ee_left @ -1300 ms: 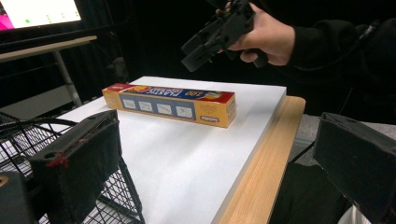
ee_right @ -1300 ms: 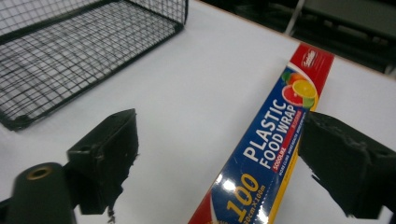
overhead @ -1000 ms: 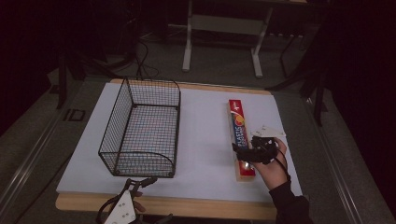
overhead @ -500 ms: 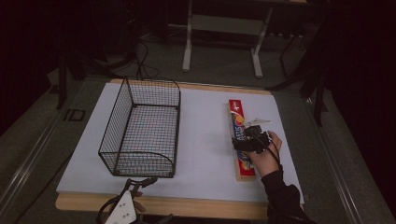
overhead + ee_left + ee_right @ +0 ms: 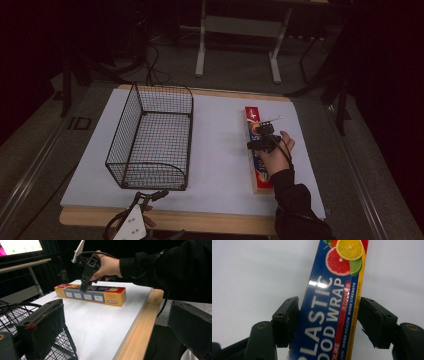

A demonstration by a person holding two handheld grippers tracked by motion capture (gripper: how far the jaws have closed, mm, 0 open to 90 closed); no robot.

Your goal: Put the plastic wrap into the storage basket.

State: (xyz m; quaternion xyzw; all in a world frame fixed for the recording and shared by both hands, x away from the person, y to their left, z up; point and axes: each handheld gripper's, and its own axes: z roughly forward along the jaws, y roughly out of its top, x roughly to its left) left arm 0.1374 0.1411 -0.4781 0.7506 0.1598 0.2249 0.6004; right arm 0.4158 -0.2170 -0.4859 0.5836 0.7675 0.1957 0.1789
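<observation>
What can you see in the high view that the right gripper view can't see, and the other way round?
The high view takes in the wire basket, the table's wooden edge, the left gripper and the hand with the right gripper. The right gripper view gets close enough to read PLASTIC FOOD WRAP and see the fruit picture. Both show the box on the white mat, with the right gripper's jaws either side of it.
</observation>
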